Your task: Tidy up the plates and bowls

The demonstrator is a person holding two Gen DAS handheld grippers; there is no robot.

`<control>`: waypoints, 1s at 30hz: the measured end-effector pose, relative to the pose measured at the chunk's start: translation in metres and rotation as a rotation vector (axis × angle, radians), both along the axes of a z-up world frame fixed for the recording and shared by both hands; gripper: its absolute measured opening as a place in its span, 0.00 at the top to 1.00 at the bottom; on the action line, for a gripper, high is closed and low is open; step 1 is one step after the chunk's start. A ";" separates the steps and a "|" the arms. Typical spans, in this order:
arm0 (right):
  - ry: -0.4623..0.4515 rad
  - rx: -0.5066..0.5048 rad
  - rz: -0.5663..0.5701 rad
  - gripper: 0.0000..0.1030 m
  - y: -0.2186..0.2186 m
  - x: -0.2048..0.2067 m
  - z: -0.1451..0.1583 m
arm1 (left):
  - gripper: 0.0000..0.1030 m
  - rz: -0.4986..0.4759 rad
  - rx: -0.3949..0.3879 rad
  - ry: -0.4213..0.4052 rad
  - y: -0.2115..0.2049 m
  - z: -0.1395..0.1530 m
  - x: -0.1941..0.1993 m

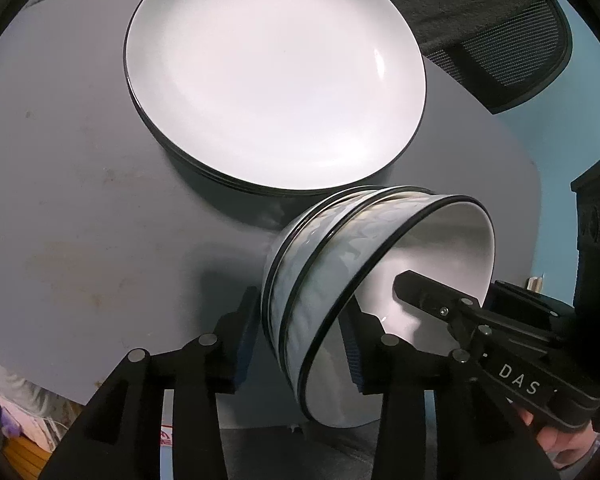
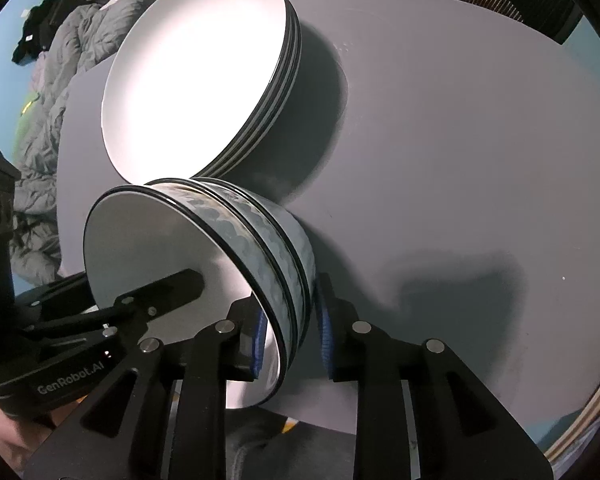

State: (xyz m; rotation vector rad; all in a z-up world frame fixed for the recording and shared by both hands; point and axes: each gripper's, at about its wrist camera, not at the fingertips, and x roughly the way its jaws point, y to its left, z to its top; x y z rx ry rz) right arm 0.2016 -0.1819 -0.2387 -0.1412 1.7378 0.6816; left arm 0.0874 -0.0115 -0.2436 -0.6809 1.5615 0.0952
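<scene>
A stack of white plates (image 1: pixel 276 80) with dark rims sits on the grey round table (image 1: pixel 80 200). Just in front of it stands a stack of nested bowls (image 1: pixel 332 264), pale blue patterned outside and white inside. My left gripper (image 1: pixel 300 312) straddles the stack's near wall, one pad outside and one inside, with a small gap at each pad. My right gripper (image 2: pixel 288 300) straddles the opposite side of the bowls (image 2: pixel 260 240) the same way, its pads just off the wall. A finger (image 1: pixel 424 294) of the right gripper reaches into the top bowl. The plates (image 2: pixel 196 80) lie behind.
A black mesh office chair (image 1: pixel 508 56) stands beyond the table's far right edge. A dark box-like object (image 1: pixel 596 220) rises at the right. Grey bedding (image 2: pixel 52 92) is piled past the table's left side. The table's right half (image 2: pixel 460 160) is bare.
</scene>
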 end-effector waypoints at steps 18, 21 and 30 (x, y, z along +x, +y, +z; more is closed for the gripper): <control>-0.016 -0.014 0.036 0.82 -0.006 -0.001 0.002 | 0.81 -0.039 0.048 -0.012 -0.006 0.005 0.002; -0.010 -0.019 0.045 0.82 -0.001 0.000 0.001 | 0.81 -0.029 0.047 -0.009 -0.006 0.004 0.002; -0.032 -0.043 0.035 0.83 0.000 -0.010 0.010 | 0.82 -0.029 0.074 0.014 -0.015 0.011 -0.004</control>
